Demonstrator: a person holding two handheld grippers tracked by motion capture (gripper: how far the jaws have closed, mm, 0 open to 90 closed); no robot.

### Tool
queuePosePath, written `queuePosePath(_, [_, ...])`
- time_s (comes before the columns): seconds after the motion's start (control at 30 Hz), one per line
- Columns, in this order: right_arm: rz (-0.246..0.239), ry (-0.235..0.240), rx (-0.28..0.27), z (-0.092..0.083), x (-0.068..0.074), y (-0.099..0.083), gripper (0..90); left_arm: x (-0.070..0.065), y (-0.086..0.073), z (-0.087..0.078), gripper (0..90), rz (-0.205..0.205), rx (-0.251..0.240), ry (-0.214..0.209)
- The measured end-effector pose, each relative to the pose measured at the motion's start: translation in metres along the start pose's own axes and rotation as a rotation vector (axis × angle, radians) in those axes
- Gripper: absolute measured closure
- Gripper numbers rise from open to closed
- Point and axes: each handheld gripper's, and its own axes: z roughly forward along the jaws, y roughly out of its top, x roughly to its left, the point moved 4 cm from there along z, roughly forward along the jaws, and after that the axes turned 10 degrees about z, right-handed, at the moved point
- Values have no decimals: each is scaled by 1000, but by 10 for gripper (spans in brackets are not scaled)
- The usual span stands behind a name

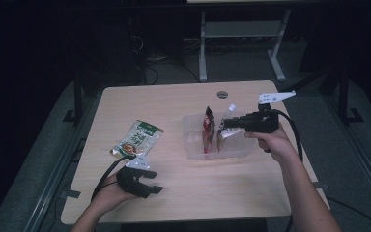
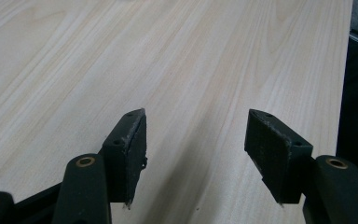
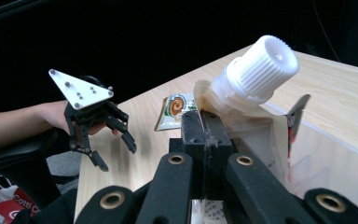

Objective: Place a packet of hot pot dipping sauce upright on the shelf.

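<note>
Pinching the edge of a pale spouted pouch with a white ribbed screw cap [image 3: 256,70], the right gripper [image 3: 205,128] has its two black jaws pressed fully together on the pouch material just below the spout. In the high view the right gripper [image 1: 223,123] is level over the clear rectangular plastic bin [image 1: 193,147], and the pouch [image 1: 228,126] stands upright inside the bin, beside a red-and-dark flat sachet [image 1: 208,129] that also stands in it. The left gripper [image 1: 147,181] rests low at the near left part of the light wooden table [image 1: 222,188]; its jaws stand apart, with bare tabletop between the pads [image 2: 135,149] and nothing gripped. A green-and-white printed food packet [image 1: 137,138] lies flat on the table just beyond the left gripper, well apart from the bin.
</note>
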Motion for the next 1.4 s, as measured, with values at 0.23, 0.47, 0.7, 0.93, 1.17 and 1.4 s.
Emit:
queuePosePath(0.23, [-14, -11, 6, 10, -4, 6, 900, 2, 0, -3, 384, -9, -16, 14])
queuePosePath(0.47, [-18, -4, -11, 16, -8, 15, 900, 2, 0, -3, 384, -8, -12, 15])
queuePosePath(0.7, [-10, -3, -2, 15, -13, 12, 900, 2, -1, -3, 384, 4, -4, 14])
queuePosePath(0.93, [6, -41, -8, -6, -22, 6, 899, 2, -1, -2, 385, -7, -4, 8])
queuePosePath(1.17, [3, -113, 20, -25, -31, 0, 899, 1, 0, 0, 385, -13, 0, 8])
queuePosePath(1.4, [13, -160, 36, -33, -42, -2, 899, 2, 0, 1, 386, -16, 0, 8])
